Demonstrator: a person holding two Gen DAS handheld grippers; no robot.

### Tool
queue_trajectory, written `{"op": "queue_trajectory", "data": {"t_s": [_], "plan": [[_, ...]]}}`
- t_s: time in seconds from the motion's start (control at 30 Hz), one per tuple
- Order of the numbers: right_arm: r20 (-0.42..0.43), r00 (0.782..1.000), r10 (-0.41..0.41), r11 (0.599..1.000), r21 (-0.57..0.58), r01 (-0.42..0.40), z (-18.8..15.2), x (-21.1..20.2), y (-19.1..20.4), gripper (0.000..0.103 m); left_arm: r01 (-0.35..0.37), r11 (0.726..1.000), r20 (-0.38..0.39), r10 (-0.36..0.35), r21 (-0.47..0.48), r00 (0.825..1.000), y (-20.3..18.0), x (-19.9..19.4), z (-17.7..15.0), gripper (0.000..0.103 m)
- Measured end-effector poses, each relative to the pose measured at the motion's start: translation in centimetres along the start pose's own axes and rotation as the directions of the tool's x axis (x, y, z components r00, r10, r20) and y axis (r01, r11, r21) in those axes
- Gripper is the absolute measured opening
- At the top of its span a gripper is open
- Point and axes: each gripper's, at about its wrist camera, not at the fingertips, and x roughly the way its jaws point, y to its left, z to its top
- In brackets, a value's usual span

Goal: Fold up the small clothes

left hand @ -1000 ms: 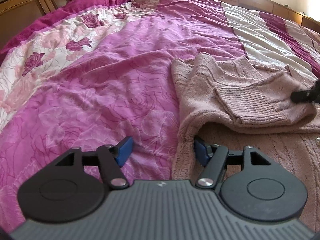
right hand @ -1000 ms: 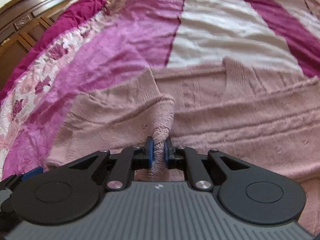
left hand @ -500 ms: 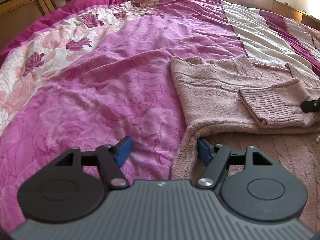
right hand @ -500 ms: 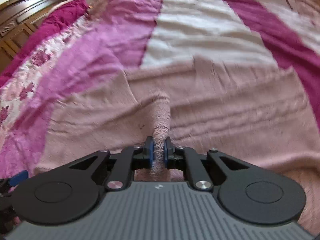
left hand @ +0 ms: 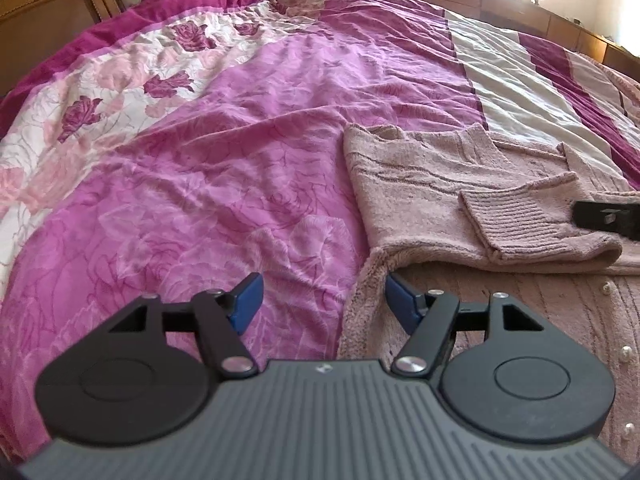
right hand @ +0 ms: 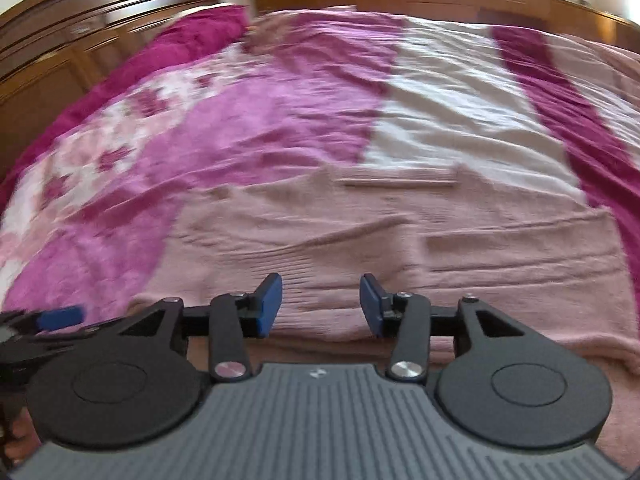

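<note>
While both grippers stand empty, step: sleeve [left hand: 516, 220] lies folded across sweater [left hand: 416, 184], centre right.
Fingers: left gripper [left hand: 322, 300] apart; right gripper [right hand: 320, 304] apart.
Next: probably grasp sweater's near edge.

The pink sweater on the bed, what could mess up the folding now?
The sleeve lies loose across the pink sweater with both grippers open, so it might slide off if bumped. The left gripper straddles the sweater's edge; closing carelessly could pinch the bedspread too. The right gripper could drag the knit.
</note>
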Motion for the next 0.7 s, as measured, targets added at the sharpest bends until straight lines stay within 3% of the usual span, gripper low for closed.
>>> {"op": "queue_trajectory", "data": {"t_s": [0.27,0.43,0.47,0.53,0.7], "plan": [[-0.044,0.995,0.094,0.994,-0.047,-0.096,-1.5,2.3,3.9,0.063,0.002,1.000,-0.002,-0.002,-0.022,1.000,0.7,-0.7,-0.5,0.069],[-0.069,0.992,0.105,0.994,0.028,-0.104,-2.1,4.2,3.6,0.063,0.005,1.000,-0.007,-0.005,-0.028,1.000,0.8,-0.7,-0.9,0.069],[-0.069,0.992,0.105,0.994,0.042,-0.102,-2.1,4.4,3.4,0.060,0.004,1.000,-0.007,-0.004,-0.025,1.000,0.8,-0.7,-1.0,0.069],[-0.064,0.996,0.070,0.997,0.039,-0.067,-2.2,4.7,3.3,0.044,0.002,1.000,-0.005,-0.002,-0.017,1.000,0.7,-0.8,-1.1,0.069],[-0.060,0.997,0.043,0.999,-0.006,-0.043,-2.4,4.8,3.5,0.030,0.002,1.000,-0.005,-0.003,-0.014,1.000,0.5,-0.9,-1.1,0.069]]}}
